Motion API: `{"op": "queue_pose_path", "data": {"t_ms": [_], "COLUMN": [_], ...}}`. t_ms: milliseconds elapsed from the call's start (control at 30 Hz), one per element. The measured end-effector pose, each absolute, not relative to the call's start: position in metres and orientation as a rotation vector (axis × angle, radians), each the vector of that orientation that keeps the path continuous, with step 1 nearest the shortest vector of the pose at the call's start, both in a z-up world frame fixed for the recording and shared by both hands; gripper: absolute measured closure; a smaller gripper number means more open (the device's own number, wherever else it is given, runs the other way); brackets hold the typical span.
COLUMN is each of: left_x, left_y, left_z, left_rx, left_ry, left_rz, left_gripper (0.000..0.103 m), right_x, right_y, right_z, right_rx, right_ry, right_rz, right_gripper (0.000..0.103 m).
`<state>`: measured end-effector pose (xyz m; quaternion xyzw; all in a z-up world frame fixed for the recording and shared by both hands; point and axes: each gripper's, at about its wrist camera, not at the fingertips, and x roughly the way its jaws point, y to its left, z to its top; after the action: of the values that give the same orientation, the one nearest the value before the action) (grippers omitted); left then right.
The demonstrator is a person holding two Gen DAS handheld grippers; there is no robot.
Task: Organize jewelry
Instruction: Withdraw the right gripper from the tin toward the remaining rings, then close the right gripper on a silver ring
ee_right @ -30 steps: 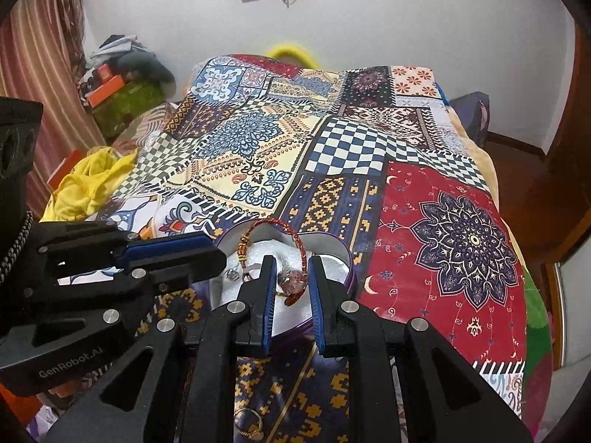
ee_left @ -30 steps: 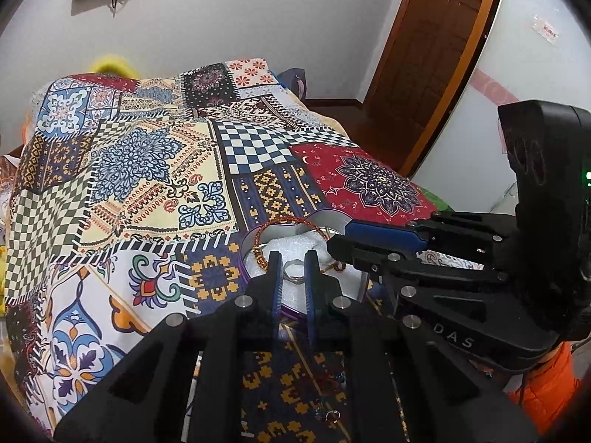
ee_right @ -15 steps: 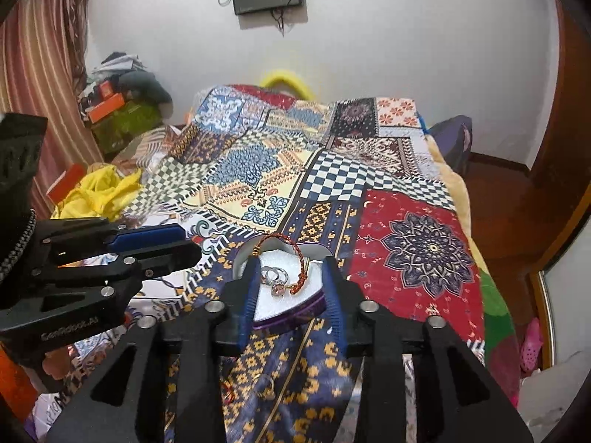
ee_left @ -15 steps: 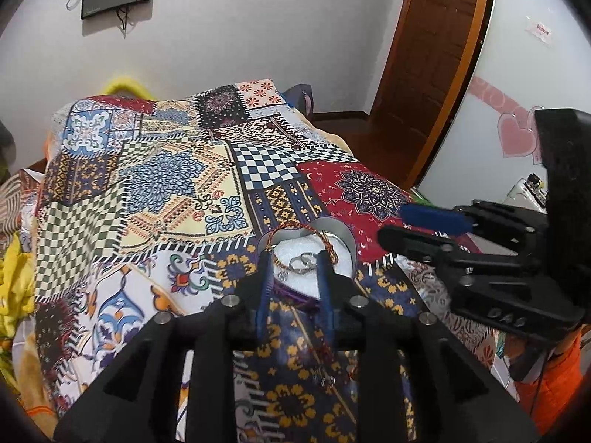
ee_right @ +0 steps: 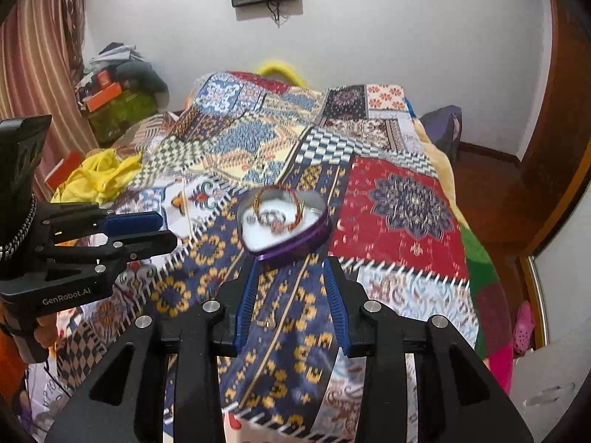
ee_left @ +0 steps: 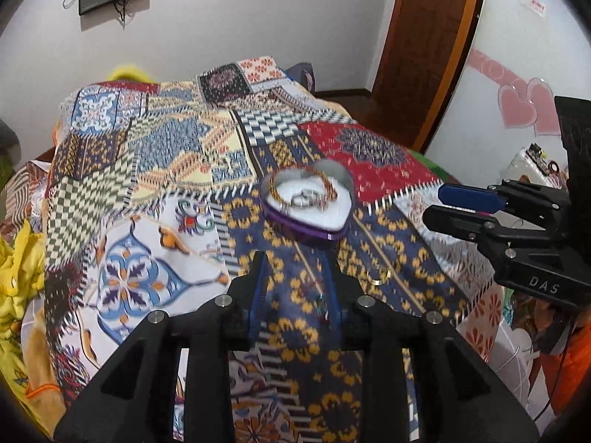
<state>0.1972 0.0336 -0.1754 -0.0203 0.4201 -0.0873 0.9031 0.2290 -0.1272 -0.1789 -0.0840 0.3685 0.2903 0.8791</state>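
The left gripper (ee_left: 297,258) has pulled back and up from the heart-shaped tin (ee_left: 306,217): a second ago its blue-padded fingers stood close together right at the tin with a ring between them, and now they stand moderately apart with nothing between them, hovering over the dark blue-and-yellow patch of the bedspread (ee_left: 147,170) with the tin well ahead of the tips. The right gripper (ee_right: 291,264) has done the same. Its fingers were narrow around a pendant over the tin; now they are spread wide and empty, their tips just short of the tin's purple wall (ee_right: 295,249).

In the left wrist view the right gripper (ee_left: 448,205) has drifted off to the side, well clear of the tin it earlier overlapped, and in the right wrist view the left gripper (ee_right: 162,229) likewise sits apart at the left.

The tin rests on the bedspread, open. Inside on its white lining lie a red-and-gold beaded bracelet (ee_left: 325,179), curving along the far rim, and silver rings (ee_left: 304,197) near the middle, where half a second ago they already lay. A small gold ring (ee_left: 380,277) lies loose on the bedspread just beside the left gripper's right finger, and a small gold piece (ee_right: 266,320), too blurred to identify, lies between the right gripper's fingers.
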Motion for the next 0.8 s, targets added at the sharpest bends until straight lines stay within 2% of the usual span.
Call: {"op": "queue_pose_path", "data": {"t_ms": [433, 500, 567, 800], "left_x": [0.2, 0.203, 0.207, 0.214], "left_y": [0.03, 0.03, 0.028, 0.027], "left_z": [-0.213, -0.218, -0.223, -0.232], "left_rx": [-0.106, -0.118, -0.113, -0.121], "left_ry": [0.964, 0.978, 0.992, 1.017], "left_rz": [-0.23, -0.237, -0.238, -0.258], "left_gripper": [0.074, 0.077, 0.083, 0.084], "right_x": [0.218, 0.219, 0.221, 0.224], "right_y": [-0.121, -0.118, -0.115, -0.11], "right_z": [-0.221, -0.226, -0.231, -0.241], "right_rx": [-0.221, -0.225, -0.237, -0.255], "right_ry": [0.872, 0.882, 0.886, 0.887], "right_rz": [0.627, 0.636, 0.643, 0.675], "right_gripper": [0.07, 0.07, 0.07, 0.07]}}
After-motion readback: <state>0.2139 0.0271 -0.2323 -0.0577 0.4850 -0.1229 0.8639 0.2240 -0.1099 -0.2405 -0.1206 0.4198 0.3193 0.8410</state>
